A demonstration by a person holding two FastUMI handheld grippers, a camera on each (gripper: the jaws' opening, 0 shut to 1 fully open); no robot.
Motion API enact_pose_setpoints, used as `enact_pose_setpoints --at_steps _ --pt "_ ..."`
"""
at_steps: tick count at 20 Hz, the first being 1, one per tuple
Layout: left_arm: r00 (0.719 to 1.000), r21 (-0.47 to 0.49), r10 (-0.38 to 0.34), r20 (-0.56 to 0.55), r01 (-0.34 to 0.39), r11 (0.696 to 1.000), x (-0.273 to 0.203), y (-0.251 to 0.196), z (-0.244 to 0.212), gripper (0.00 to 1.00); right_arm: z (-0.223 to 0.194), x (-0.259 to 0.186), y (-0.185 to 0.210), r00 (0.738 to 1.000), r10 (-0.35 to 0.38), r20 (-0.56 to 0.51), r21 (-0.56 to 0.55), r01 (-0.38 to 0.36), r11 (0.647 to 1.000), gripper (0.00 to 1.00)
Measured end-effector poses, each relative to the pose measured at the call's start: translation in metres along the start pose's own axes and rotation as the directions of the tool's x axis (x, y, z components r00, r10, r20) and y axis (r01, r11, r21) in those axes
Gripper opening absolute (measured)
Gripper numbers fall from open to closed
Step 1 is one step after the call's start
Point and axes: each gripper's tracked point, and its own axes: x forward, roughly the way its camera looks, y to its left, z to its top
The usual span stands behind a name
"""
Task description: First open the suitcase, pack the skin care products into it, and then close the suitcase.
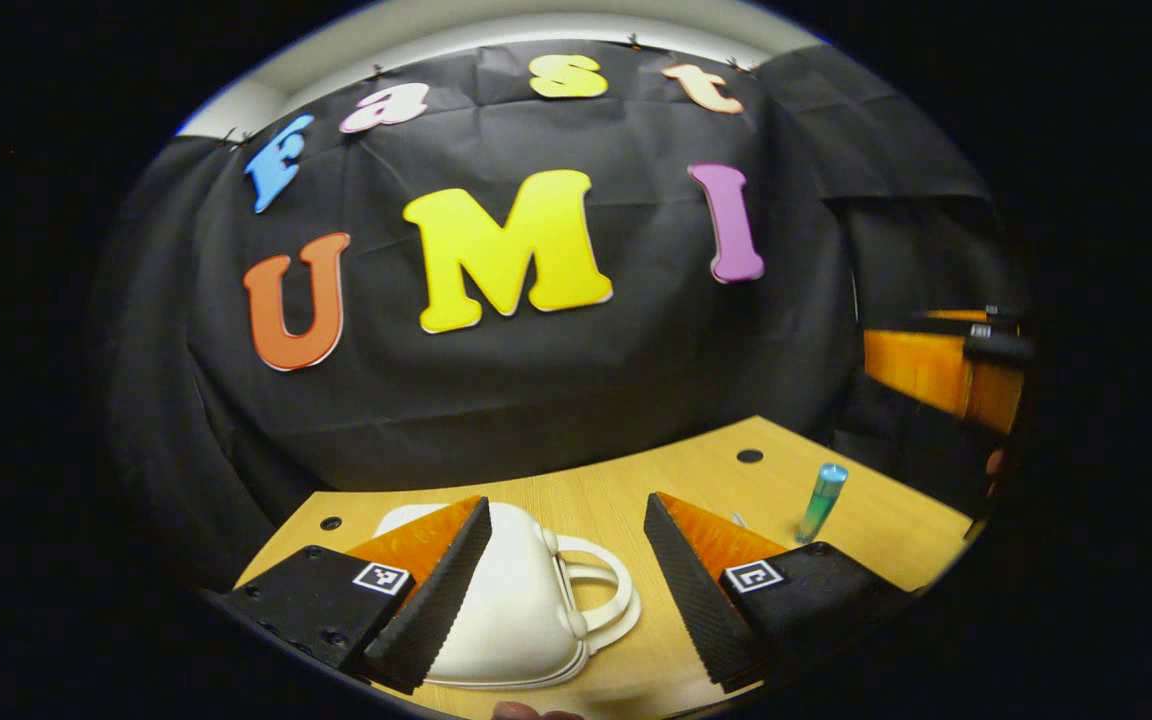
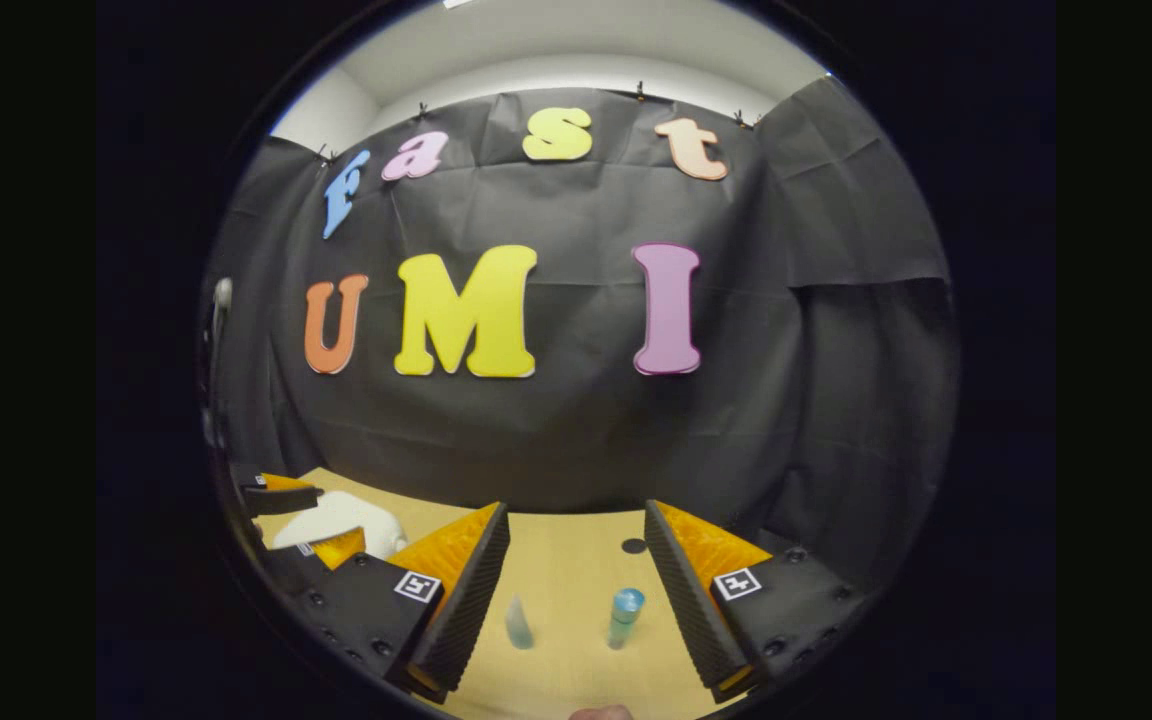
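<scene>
Your left gripper point(image 1: 566, 570) has its fingers spread wide apart with nothing between the pads; they hang just above the white suitcase point(image 1: 516, 600), which lies shut on the tabletop point(image 1: 636, 480) near its front edge, handle point(image 1: 601, 595) turned toward the gap between your fingers. To the right of that gripper, a blue-capped bottle point(image 1: 822, 500) stands upright toward the tabletop's right edge, well apart from the suitcase. Your right gripper point(image 2: 576, 590) also has its fingers parted wide and gripping nothing. Between them, on the tabletop, you see a small clear bottle point(image 2: 518, 623) and the blue-capped bottle point(image 2: 624, 616) standing side by side but apart, neither touched by a finger. In the right gripper view the suitcase point(image 2: 336, 520) sits far off toward the tabletop's left edge, with your left gripper just over it
</scene>
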Motion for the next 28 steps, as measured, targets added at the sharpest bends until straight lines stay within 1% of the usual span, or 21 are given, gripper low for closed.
enact_pose_setpoints --at_steps 2,4,5,7,8,10,13,14,16,17,18,19,20,21,22,23,24,25,26,27,28 --pt "0.998 0.11 -0.039 -0.054 0.045 0.993 0.016 -0.014 -0.023 0.99 -0.006 0.0 -0.024 0.999 -0.034 -0.01 -0.005 0.034 0.999 0.8" --pt "0.989 0.218 -0.063 -0.135 0.092 0.972 0.027 -0.024 -0.05 0.99 -0.014 0.003 -0.046 0.998 -0.065 -0.027 -0.007 0.065 0.998 0.8" --pt "0.983 0.276 -0.071 -0.17 0.117 0.954 0.034 -0.029 -0.063 0.99 -0.015 0.004 -0.056 0.996 -0.078 -0.034 -0.002 0.078 0.997 0.8" --pt "0.97 0.4 -0.057 -0.236 0.15 0.904 0.037 -0.037 -0.085 0.99 -0.02 0.006 -0.074 0.994 -0.101 -0.042 0.013 0.102 0.995 0.8" --pt "0.966 0.442 -0.047 -0.255 0.16 0.883 0.037 -0.04 -0.093 0.99 -0.024 0.007 -0.081 0.993 -0.11 -0.048 0.019 0.111 0.994 0.8" --pt "0.952 0.509 -0.022 -0.304 0.182 0.842 0.041 -0.041 -0.109 0.97 -0.029 0.01 -0.091 0.991 -0.118 -0.058 0.031 0.12 0.992 0.8" --pt "0.934 0.594 0.034 -0.355 0.197 0.78 0.052 -0.038 -0.131 0.96 -0.035 0.016 -0.095 0.993 -0.095 -0.072 0.047 0.098 0.994 0.8" --pt "0.926 0.607 0.048 -0.374 0.205 0.767 0.058 -0.035 -0.139 0.92 -0.038 0.017 -0.097 0.993 -0.09 -0.074 0.045 0.093 0.995 0.8" --pt "0.915 0.621 0.073 -0.397 0.209 0.755 0.061 -0.034 -0.146 0.85 -0.041 0.018 -0.104 0.994 -0.082 -0.076 0.052 0.086 0.995 0.8" --pt "0.911 0.63 0.084 -0.404 0.21 0.748 0.063 -0.033 -0.147 0.77 -0.043 0.019 -0.108 0.993 -0.081 -0.081 0.063 0.086 0.994 0.8" --pt "0.908 0.636 0.091 -0.41 0.213 0.742 0.066 -0.032 -0.149 0.72 -0.047 0.019 -0.111 0.993 -0.08 -0.089 0.075 0.087 0.993 0.81" --pt "0.902 0.638 0.097 -0.42 0.217 0.738 0.066 -0.032 -0.151 0.61 -0.051 0.019 -0.113 0.992 -0.078 -0.099 0.089 0.087 0.992 0.8" --pt "0.898 0.638 0.104 -0.428 0.219 0.738 0.067 -0.033 -0.152 0.58 -0.057 0.02 -0.115 0.991 -0.075 -0.111 0.097 0.086 0.992 0.8" --pt "0.895 0.637 0.103 -0.435 0.225 0.737 0.068 -0.035 -0.152 0.48 -0.063 0.02 -0.115 0.989 -0.071 -0.131 0.1 0.084 0.991 0.8" --pt "0.891 0.639 0.106 -0.441 0.229 0.734 0.067 -0.035 -0.153 0.45 -0.068 0.018 -0.116 0.987 -0.069 -0.144 0.096 0.084 0.992 0.81" --pt "0.887 0.64 0.108 -0.448 0.234 0.732 0.067 -0.035 -0.155 0.35 -0.069 0.017 -0.119 0.986 -0.074 -0.149 0.09 0.088 0.992 0.8" --pt "0.888 0.644 0.111 -0.445 0.231 0.729 0.067 -0.036 -0.154 0.34 -0.067 0.014 -0.123 0.986 -0.079 -0.145 0.09 0.092 0.992 0.8" --pt "0.89 0.646 0.119 -0.44 0.221 0.731 0.067 -0.037 -0.151 0.3 -0.063 0.012 -0.125 0.987 -0.086 -0.138 0.091 0.099 0.991 0.8" --pt "0.892 0.643 0.123 -0.435 0.212 0.736 0.067 -0.037 -0.151 0.32 -0.063 0.008 -0.125 0.987 -0.093 -0.132 0.088 0.105 0.991 0.8" --pt "0.893 0.643 0.123 -0.432 0.21 0.737 0.067 -0.038 -0.149 0.25 -0.062 0.006 -0.125 0.987 -0.098 -0.131 0.082 0.109 0.991 0.8" --pt "0.899 0.639 0.117 -0.423 0.204 0.741 0.066 -0.039 -0.145 0.24 -0.062 0.003 -0.123 0.986 -0.101 -0.132 0.082 0.113 0.99 0.8"
